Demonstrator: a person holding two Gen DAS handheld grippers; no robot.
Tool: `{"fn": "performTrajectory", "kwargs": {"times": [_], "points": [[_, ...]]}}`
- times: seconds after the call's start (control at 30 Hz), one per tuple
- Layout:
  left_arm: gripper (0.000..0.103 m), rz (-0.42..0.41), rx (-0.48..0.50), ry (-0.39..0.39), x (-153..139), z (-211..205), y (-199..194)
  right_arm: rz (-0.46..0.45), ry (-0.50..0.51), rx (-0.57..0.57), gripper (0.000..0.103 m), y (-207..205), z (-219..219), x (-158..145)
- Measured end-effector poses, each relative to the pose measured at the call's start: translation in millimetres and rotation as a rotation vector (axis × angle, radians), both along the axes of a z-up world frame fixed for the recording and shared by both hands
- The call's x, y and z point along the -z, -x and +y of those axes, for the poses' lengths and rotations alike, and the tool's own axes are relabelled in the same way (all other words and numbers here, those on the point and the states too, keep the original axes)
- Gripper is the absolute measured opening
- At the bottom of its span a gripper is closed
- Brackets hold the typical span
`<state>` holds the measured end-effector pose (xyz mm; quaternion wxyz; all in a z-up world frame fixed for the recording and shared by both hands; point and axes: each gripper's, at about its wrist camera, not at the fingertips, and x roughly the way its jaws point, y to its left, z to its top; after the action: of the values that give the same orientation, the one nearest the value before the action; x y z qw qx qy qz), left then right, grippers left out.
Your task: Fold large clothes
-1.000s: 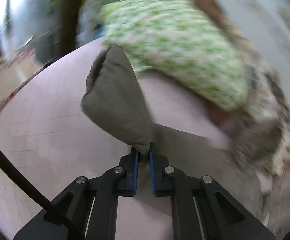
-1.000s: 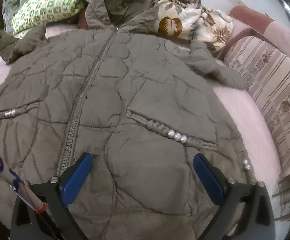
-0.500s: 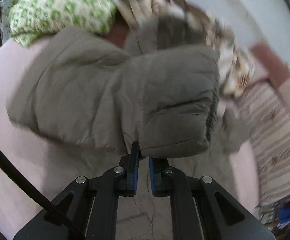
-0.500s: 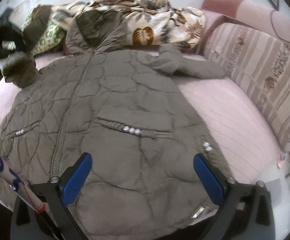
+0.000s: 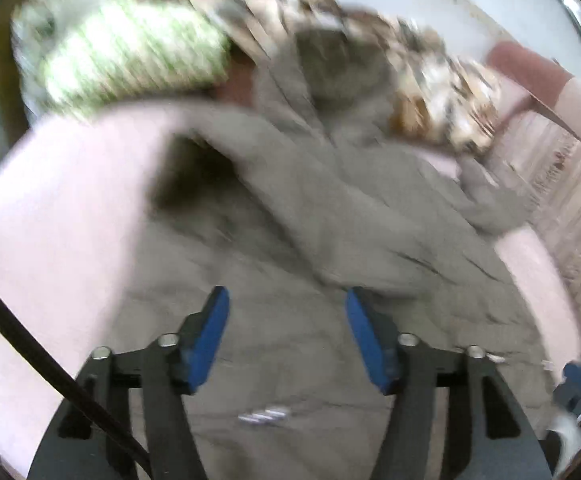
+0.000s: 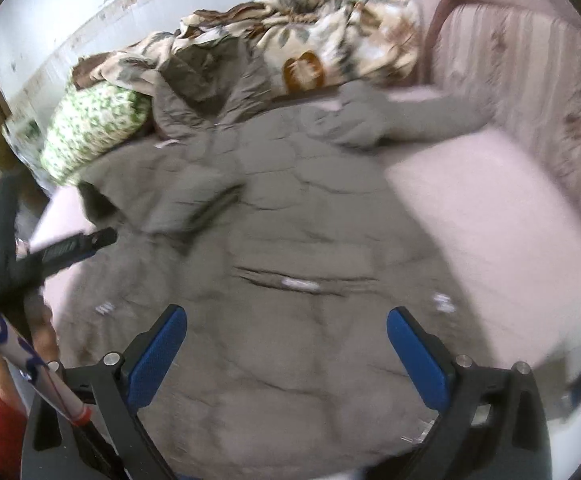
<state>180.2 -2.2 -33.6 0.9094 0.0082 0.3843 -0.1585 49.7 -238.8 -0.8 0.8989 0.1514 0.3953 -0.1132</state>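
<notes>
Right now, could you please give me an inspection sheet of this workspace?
Surface: pink bed sheet, bare on the right side.
Job's things: grey quilted jacket spread front up, hood toward the wall; one sleeve lies folded across the chest, the other sleeve stretches out sideways.
Clutter: green patterned pillow and leaf-print blanket at the head of the bed.
Grippers: left hand-held gripper open, empty, above the jacket; right hand-held gripper open, empty.
Cables: black cable beside the left hand-held gripper.
Surroundings: striped sofa back, white wall. Both views blurred.
</notes>
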Motion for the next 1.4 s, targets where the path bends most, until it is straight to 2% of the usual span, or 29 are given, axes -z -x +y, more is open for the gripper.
{"fn": "performTrajectory", "kwargs": {"times": [0.07,0.13,0.23,0.4,0.47,0.5,0.57,0.63,0.67,0.7,0.73,0.9,1.07,1.27,1.4], "points": [[0.066,-0.071,-0.055,-0.036,-1,19,-2,0.005,-0.064,-0.050,0.101,-21,3,4],[0.066,-0.095,-0.091,-0.056,1,37,-3,0.002,-0.115,-0.062,0.100,-51,5,7],[0.066,-0.076,-0.156,-0.091,6,53,-27,0.010,-0.177,-0.036,0.100,-90,2,16],[0.066,-0.023,-0.208,-0.059,9,75,-48,0.079,-0.298,-0.006,0.097,-164,-5,47],[0.066,-0.028,-0.237,-0.071,8,81,-53,0.102,-0.322,0.005,0.097,-178,-4,56],[0.066,-0.029,-0.249,-0.083,9,78,-55,0.118,-0.340,0.008,0.095,-188,-2,63],[0.066,-0.020,-0.285,-0.111,13,79,-63,0.150,-0.356,0.008,0.081,-203,3,70],[0.066,0.009,-0.300,-0.112,19,80,-70,0.179,-0.341,0.002,0.045,-212,7,70],[0.066,0.020,-0.300,-0.109,20,80,-72,0.188,-0.318,0.001,0.039,-216,7,66],[0.066,0.031,-0.299,-0.105,22,80,-73,0.189,-0.292,-0.012,0.027,-218,7,62],[0.066,0.037,-0.298,-0.105,24,79,-72,0.189,-0.270,-0.025,0.021,-219,6,58],[0.066,0.064,-0.291,-0.103,29,75,-75,0.157,-0.065,-0.003,0.014,-220,-15,14],[0.066,0.091,-0.290,-0.111,37,69,-79,0.157,0.063,0.081,0.012,-226,-50,-4],[0.066,0.104,-0.260,-0.169,47,54,-81,0.236,0.151,0.169,0.010,-245,-86,25],[0.066,0.116,-0.253,-0.191,53,48,-84,0.270,0.116,0.203,0.008,-252,-105,55]]}}
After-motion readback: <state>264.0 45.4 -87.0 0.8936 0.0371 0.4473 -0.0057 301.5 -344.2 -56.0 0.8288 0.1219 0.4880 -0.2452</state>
